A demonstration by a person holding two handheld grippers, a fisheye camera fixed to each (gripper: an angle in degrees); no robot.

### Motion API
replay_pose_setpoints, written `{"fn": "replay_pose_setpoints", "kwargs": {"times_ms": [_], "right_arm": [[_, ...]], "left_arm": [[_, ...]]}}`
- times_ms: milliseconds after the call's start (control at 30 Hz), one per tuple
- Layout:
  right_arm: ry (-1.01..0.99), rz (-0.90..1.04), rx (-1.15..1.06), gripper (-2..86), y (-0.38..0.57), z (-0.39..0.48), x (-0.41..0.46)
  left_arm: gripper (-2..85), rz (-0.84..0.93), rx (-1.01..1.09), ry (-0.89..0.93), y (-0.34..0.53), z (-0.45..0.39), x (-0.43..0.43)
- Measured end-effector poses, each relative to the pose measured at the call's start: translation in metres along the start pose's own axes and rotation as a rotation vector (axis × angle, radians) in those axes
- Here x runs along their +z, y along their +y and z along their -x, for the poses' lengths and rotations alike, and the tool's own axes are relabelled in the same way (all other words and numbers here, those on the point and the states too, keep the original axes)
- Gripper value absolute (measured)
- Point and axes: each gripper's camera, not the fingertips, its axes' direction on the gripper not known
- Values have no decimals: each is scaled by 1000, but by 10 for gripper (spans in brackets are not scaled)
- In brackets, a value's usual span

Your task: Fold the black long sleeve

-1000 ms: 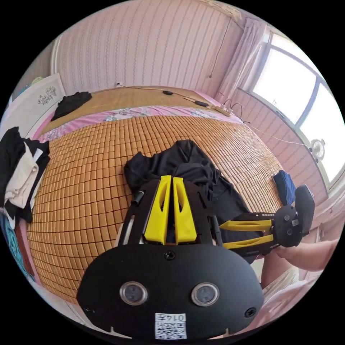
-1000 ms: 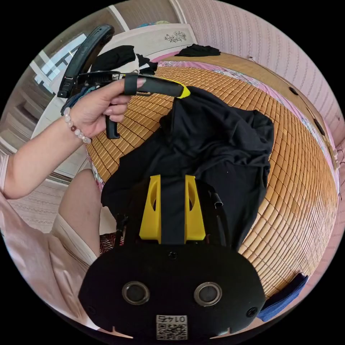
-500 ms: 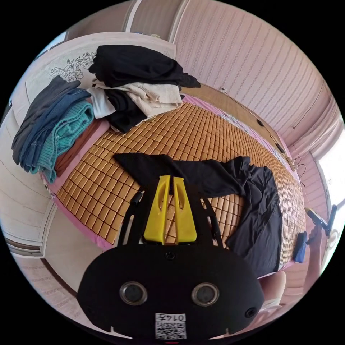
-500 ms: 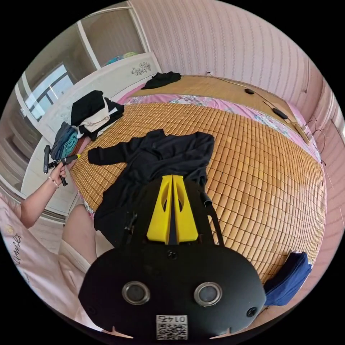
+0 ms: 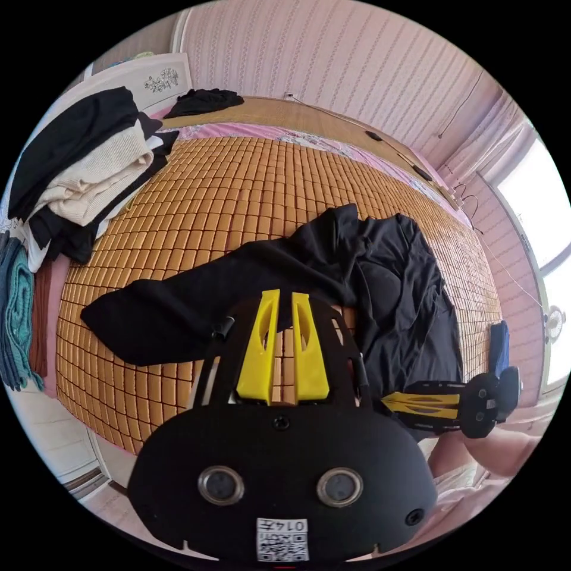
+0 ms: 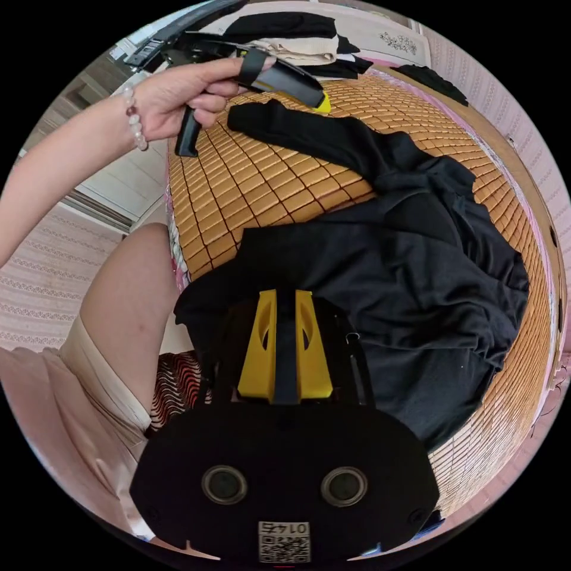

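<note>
Sleeve and body of the black long sleeve [image 5: 369, 279] are lying on the woven bed mat [image 5: 238, 190], the body bunched near the bed's edge and one sleeve [image 5: 172, 303] stretched out flat toward the stacked clothes [image 5: 77, 172].

I am holding the left gripper [image 5: 283, 351] above that sleeve with its jaws a little apart and gripping nothing; mat is showing through the gap. I judge it is hovering there because the sleeve is already laid straight and wants no more pulling.

In the right gripper view I am reading the right gripper [image 6: 285, 351] as sitting low over the shirt's near hem, jaws slightly parted with black fabric [image 6: 416, 285] showing between them; whether the fabric is pinched I cannot tell. In the same view the left gripper's yellow tip is hanging just beside the sleeve's cuff end [image 6: 250, 116].

My judgement is that spreading is partly done: the body is heaped in folds, so it needs flattening before any fold. A blue garment [image 5: 498, 351] is lying apart at the mat's edge.
</note>
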Motion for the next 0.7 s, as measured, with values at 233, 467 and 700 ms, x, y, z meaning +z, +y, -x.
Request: {"fn": "replay_pose_setpoints", "kwargs": {"times_ms": [233,467,700], "right_arm": [[-28,-255,324,2,86,-110,-108],[-120,-179,113,94,41,-51,-55],[147,66,-59,12,-15,16,15]], "left_arm": [[7,46,-19,-5,2,19,30],[-6,31,15,-27,4,15,34],[-8,44,63,-33,1,11,36]]}}
